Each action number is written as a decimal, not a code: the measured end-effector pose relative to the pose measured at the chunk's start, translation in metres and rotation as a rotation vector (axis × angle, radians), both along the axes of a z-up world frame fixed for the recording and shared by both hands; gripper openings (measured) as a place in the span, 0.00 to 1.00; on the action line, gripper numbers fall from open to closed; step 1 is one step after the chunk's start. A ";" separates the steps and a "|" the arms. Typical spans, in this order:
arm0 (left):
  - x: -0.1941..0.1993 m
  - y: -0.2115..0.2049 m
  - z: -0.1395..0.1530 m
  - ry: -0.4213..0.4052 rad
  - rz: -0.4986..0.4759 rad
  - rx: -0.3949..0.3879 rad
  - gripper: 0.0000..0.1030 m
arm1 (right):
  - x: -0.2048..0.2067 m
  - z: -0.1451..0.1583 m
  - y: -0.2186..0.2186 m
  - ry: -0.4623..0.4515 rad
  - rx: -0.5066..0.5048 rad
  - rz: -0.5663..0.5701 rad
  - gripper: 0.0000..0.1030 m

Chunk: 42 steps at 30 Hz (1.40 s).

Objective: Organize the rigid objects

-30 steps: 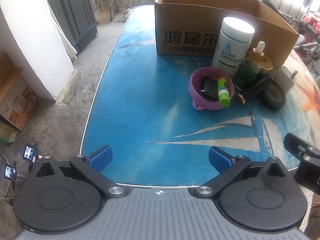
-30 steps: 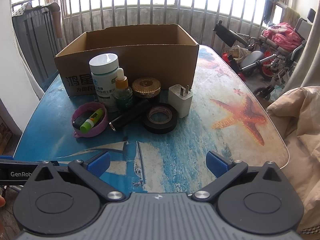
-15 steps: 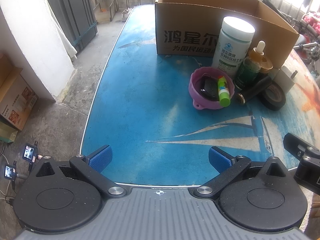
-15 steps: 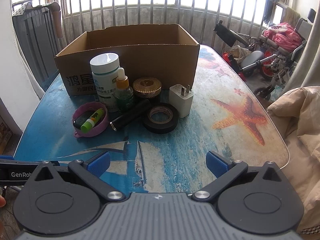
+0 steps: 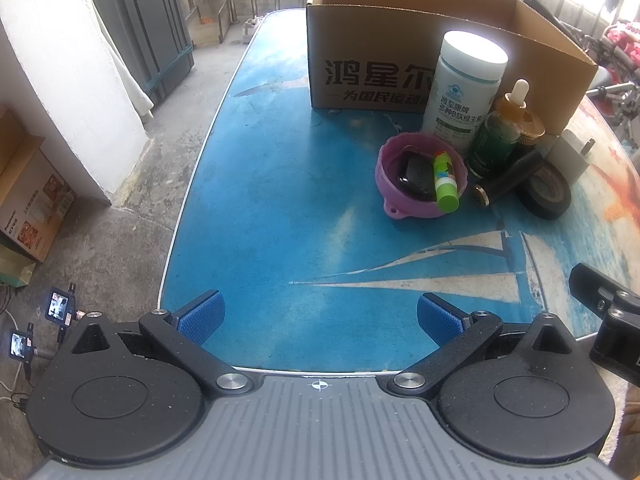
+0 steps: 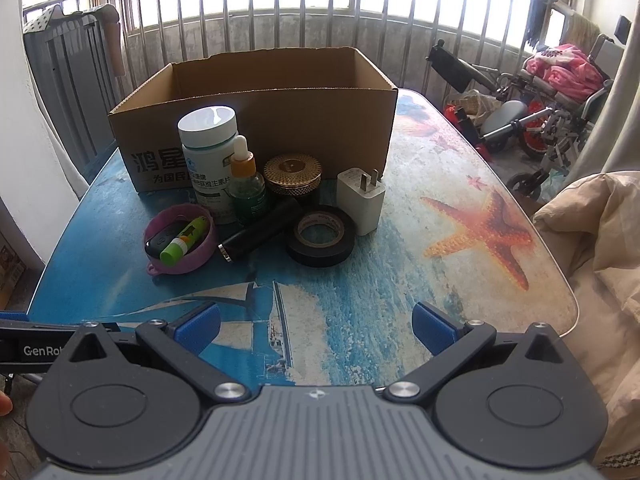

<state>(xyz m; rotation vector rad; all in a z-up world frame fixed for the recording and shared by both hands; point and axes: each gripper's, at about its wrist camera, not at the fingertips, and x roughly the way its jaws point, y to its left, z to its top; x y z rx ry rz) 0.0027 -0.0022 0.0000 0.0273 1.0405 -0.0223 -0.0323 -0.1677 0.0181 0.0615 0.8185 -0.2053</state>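
Observation:
An open cardboard box [image 6: 280,116] stands at the back of the table; it also shows in the left wrist view [image 5: 368,64]. In front of it stand a white pill bottle [image 6: 210,152], a green dropper bottle [image 6: 248,188], a gold-lidded jar [image 6: 293,174] and a white charger [image 6: 360,200]. A black tube [image 6: 262,234] and a roll of black tape [image 6: 320,236] lie nearer. A purple bowl [image 6: 182,240] holds a green glue stick [image 6: 184,238] and a black key fob. My left gripper [image 5: 318,318] and right gripper [image 6: 316,324] are open and empty at the table's front edge.
The table top [image 6: 440,280] has a sea print with a starfish. A wheelchair [image 6: 560,92] and metal railing stand behind the table. Beige fabric [image 6: 600,260] lies to the right. Concrete floor and cartons [image 5: 28,208] are to the left.
The right wrist view has drifted very slightly; nothing on the table has moved. Both grippers stay open.

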 end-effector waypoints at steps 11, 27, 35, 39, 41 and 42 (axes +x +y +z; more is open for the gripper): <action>0.003 -0.002 0.000 0.004 -0.002 0.004 1.00 | 0.007 0.003 -0.002 -0.011 -0.008 0.008 1.00; 0.019 -0.012 -0.008 0.000 -0.048 0.015 1.00 | 0.021 -0.001 -0.025 -0.039 0.070 0.001 1.00; 0.025 -0.019 -0.002 -0.118 -0.145 -0.069 1.00 | 0.024 -0.010 -0.046 -0.088 0.200 0.042 1.00; 0.033 -0.021 0.000 -0.134 -0.173 -0.096 1.00 | 0.027 -0.010 -0.053 -0.127 0.257 0.071 1.00; 0.036 -0.024 0.000 -0.141 -0.190 -0.085 0.99 | 0.030 -0.009 -0.056 -0.146 0.282 0.086 0.99; 0.036 -0.025 0.001 -0.145 -0.198 -0.080 0.98 | 0.032 -0.008 -0.056 -0.155 0.290 0.094 0.98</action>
